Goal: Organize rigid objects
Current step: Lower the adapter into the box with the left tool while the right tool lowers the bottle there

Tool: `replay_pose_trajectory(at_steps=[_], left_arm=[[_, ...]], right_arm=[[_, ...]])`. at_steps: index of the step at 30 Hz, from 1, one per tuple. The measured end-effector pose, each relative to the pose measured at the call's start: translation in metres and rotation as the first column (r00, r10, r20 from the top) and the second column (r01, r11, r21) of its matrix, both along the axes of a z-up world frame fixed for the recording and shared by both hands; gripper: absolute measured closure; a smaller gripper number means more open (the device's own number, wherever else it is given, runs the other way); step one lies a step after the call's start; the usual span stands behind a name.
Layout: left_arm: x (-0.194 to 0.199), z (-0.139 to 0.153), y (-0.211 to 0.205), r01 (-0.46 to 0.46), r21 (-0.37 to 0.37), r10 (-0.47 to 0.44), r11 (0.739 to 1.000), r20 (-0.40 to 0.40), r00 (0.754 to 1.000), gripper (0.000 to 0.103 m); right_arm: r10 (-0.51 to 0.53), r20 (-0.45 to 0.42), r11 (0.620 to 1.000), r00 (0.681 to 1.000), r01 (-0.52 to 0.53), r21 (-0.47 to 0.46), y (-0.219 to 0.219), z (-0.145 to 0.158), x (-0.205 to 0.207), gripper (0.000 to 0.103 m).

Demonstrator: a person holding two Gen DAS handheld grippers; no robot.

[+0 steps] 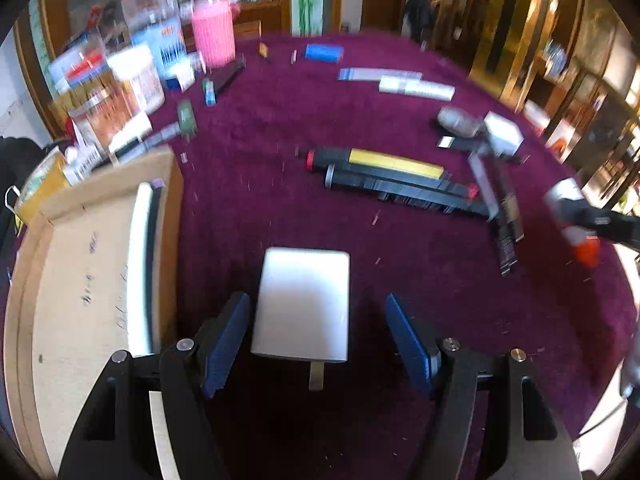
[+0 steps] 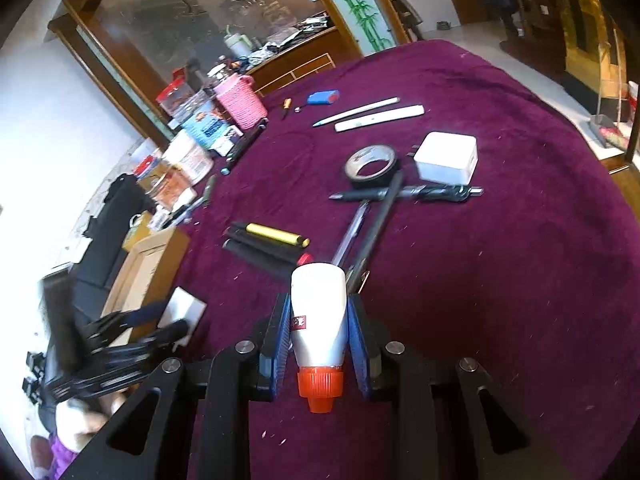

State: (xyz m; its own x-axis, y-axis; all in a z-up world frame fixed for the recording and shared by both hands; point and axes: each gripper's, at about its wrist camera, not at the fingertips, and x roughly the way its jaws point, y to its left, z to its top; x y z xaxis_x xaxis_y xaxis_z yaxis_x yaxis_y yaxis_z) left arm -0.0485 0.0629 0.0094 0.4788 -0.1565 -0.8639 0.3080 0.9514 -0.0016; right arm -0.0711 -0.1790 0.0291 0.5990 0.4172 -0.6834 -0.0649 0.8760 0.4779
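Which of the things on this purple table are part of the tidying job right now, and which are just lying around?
In hand now:
- white charger, between the open left gripper pads, untouched
- white glue bottle with orange cap, clamped in the right gripper
- cardboard box, beside the charger

Lying about:
- tape roll
- second white charger
- pink basket
- blue case

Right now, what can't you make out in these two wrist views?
- Left wrist view: labels on the stacked boxes beside the pink ribbed basket, smeared by motion blur.
- Left wrist view: the white flat charger sits between open jaws; contact unclear.
- Right wrist view: the red label on the white orange-capped glue bottle, too small.
- Right wrist view: the cardboard box interior, hidden by its wall.
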Motion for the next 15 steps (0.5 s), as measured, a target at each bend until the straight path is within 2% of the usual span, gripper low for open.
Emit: replay_pose_trajectory(at_steps=[1,3,4,6,8,10,15], left_arm=[[0.003,-0.006,-0.002,-0.004,0.023,0.005,1.0,-0.024,1.0,0.035],[0.0,-0.005,-0.006,-0.006,0.066,0.006,0.998,0.013,1.0,0.052],[-0.001,-0.003,-0.005,0.002,0.047,-0.003,0.999,0.013,1.0,0.058],[-0.002,-0.002,-0.001,0.015,-0.043,-0.016,0.999,-0.01,1.0,0.058],[-0.006,0.0,0.001,0.011,-0.086,-0.011,0.996,-0.005,1.0,0.058],[-0.012,0.005,0.004,0.021,-0.16,-0.021,0.987,-0.001,1.0,0.058],[-0.033,0.034,0.024,0.046,-0.354,-0.037,0.934,0.032,0.999,0.058]], right_arm=[[0.002,0.003,1.0,1.0,-0.002,0.006,0.001,-0.001,-0.003,0.074],[-0.001,0.0,1.0,1.0,0.001,0.021,0.0,-0.004,-0.008,0.074],[-0.005,-0.005,1.0,1.0,0.006,0.03,-0.001,-0.006,-0.01,0.074],[-0.016,-0.017,0.999,1.0,0.017,0.039,-0.002,-0.01,-0.014,0.074],[-0.023,-0.026,0.999,0.999,0.024,0.044,-0.001,-0.012,-0.017,0.074],[-0.021,-0.022,0.998,1.0,0.022,0.051,0.0,-0.012,-0.02,0.074],[0.028,-0.011,0.997,1.0,-0.027,0.077,0.017,-0.001,-0.018,0.074]])
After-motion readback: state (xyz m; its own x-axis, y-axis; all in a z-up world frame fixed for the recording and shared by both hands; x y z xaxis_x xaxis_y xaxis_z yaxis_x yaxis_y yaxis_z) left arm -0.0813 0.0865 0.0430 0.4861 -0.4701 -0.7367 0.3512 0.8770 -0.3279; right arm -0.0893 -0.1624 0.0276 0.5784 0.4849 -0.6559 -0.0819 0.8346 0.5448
